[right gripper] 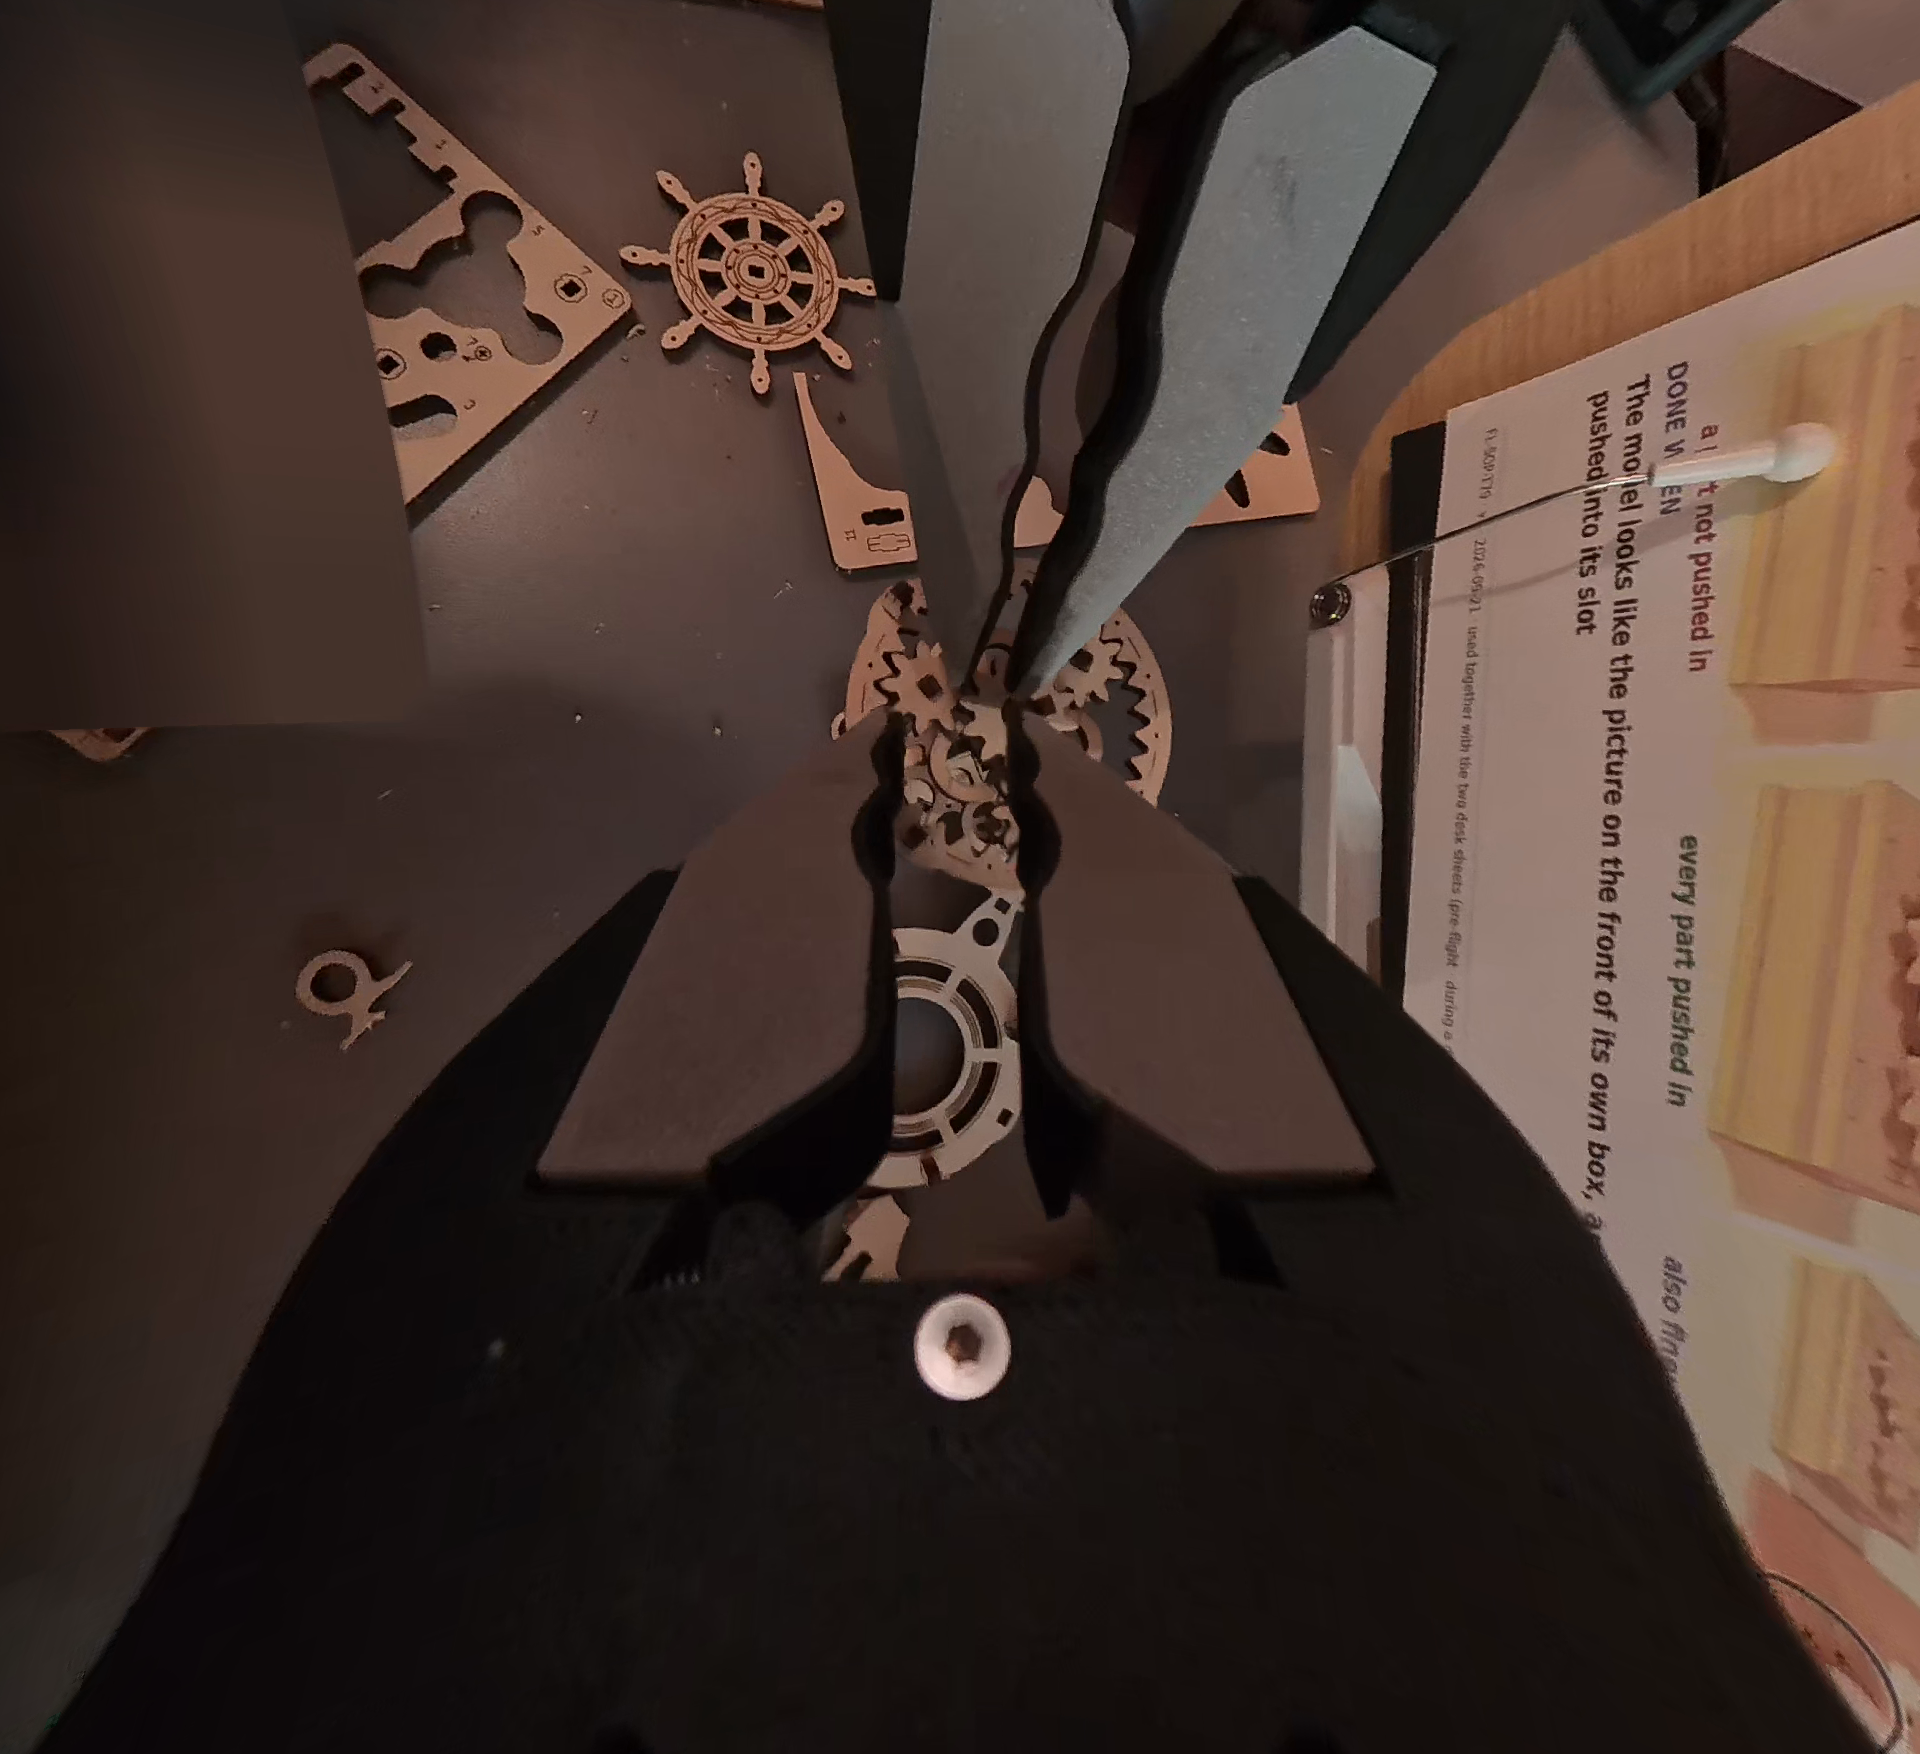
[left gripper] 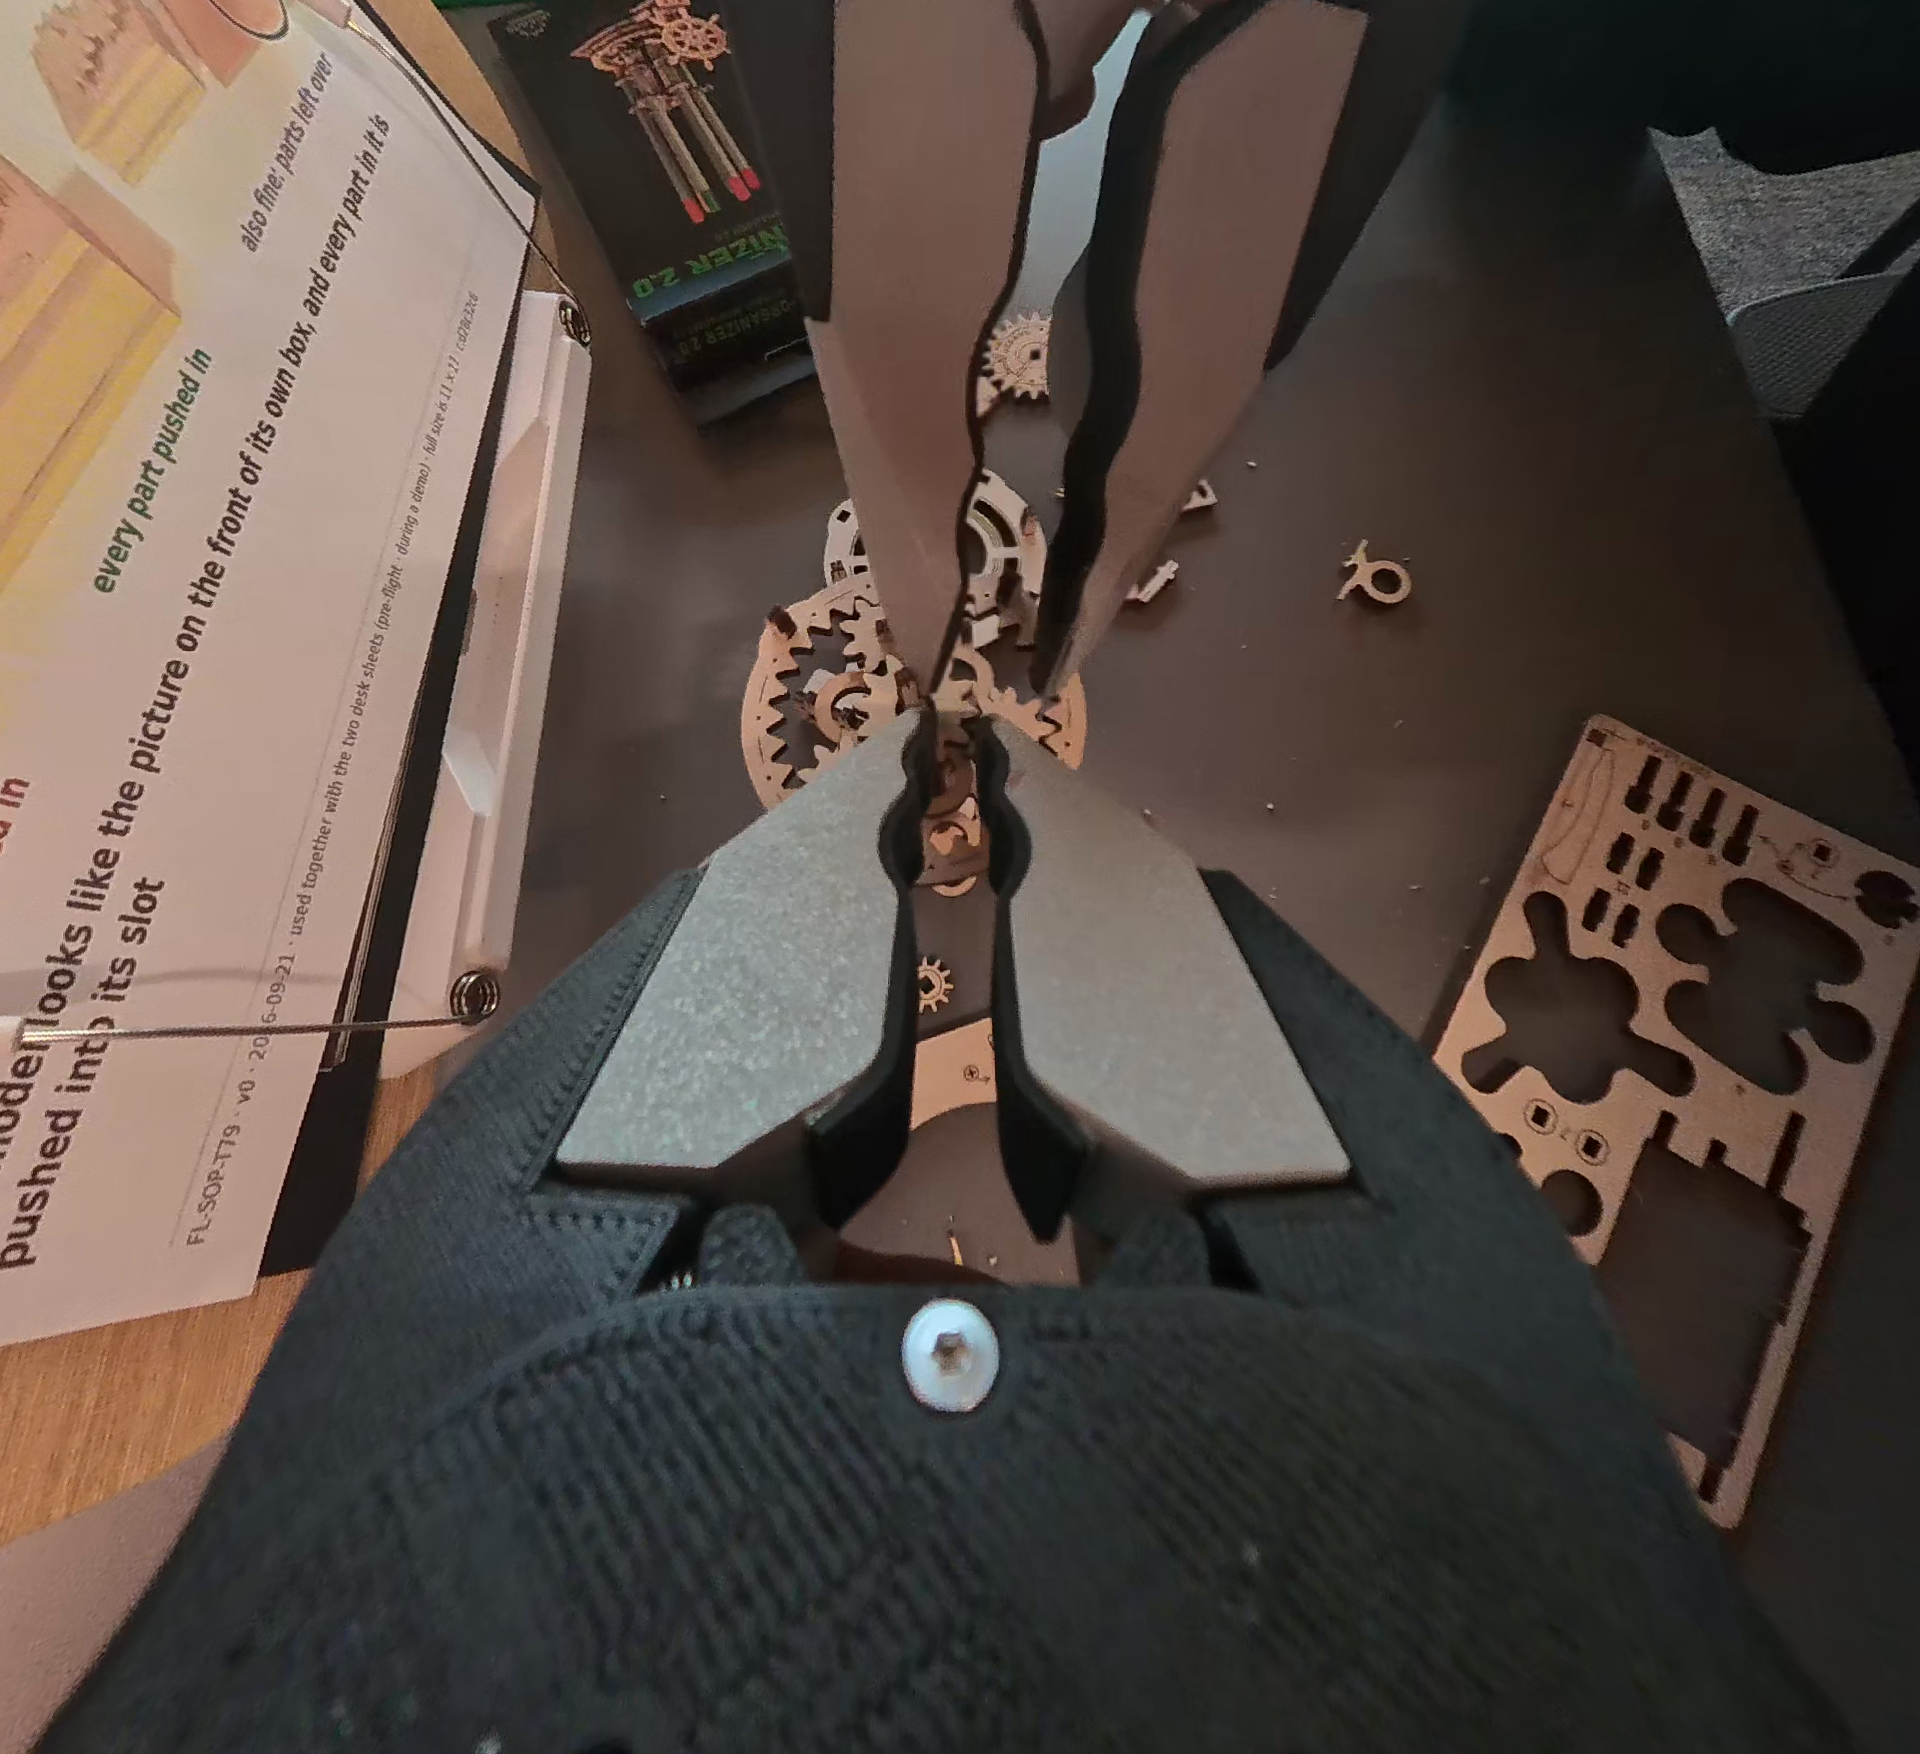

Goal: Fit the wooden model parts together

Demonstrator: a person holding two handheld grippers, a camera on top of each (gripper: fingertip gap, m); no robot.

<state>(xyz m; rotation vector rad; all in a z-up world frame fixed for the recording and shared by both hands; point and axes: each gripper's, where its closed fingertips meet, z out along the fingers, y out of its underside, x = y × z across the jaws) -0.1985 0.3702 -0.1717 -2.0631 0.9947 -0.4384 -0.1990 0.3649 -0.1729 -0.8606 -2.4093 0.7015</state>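
Observation:
A round wooden gear assembly (left gripper: 821, 717) lies flat on the dark table (left gripper: 1299, 717); it also shows in the right wrist view (right gripper: 1127, 707). Both grippers meet tip to tip over its middle. My left gripper (left gripper: 951, 725) comes in from the near side with its jaws almost together, pinching a small wooden part at the hub. My right gripper (right gripper: 954, 725) faces it, its jaws a narrow gap apart and closed on a small gear (right gripper: 977, 730) in the assembly. A ring-shaped wooden frame (right gripper: 940, 1060) lies under the right gripper. The hub itself is mostly hidden by the fingertips.
A ship's wheel part (right gripper: 753, 276), a small loop-shaped piece (left gripper: 1377, 574) and punched-out sheets (left gripper: 1683, 1060) (right gripper: 468, 302) lie around. The kit box (left gripper: 686, 177) stands behind. A clipped instruction sheet on a stand (left gripper: 208, 561) borders one side. A grey felt bin (left gripper: 1787, 250) is at the far right.

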